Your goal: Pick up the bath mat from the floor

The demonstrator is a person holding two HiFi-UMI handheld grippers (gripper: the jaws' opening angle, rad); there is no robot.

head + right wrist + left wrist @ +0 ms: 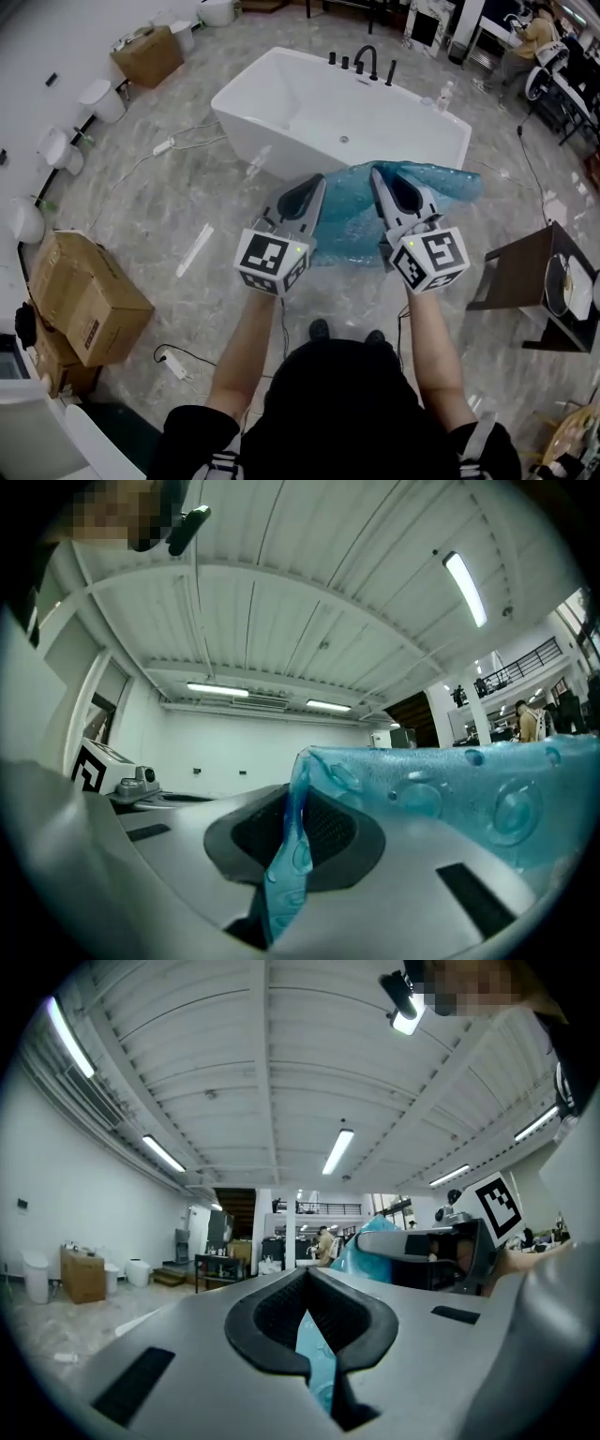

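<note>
Pickup seems nearly done: left gripper (317, 184) and right gripper (377, 178) each pinch the bath mat (448, 184) between their fingers (274, 1321); it hangs beyond them. Next, grip firmly.

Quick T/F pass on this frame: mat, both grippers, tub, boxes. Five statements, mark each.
1. Both the left gripper and the right gripper are shut on the translucent blue bath mat. True.
2. The mat lies flat on the grey marbled floor. False: it hangs raised from the two grippers.
3. The white freestanding bathtub carries black taps on its far rim. True.
4. The bathtub is full of water. False: it is empty, its drain bare.
5. The brown cardboard boxes stand at the person's right. False: they are at the left; a dark side table is at the right.
</note>
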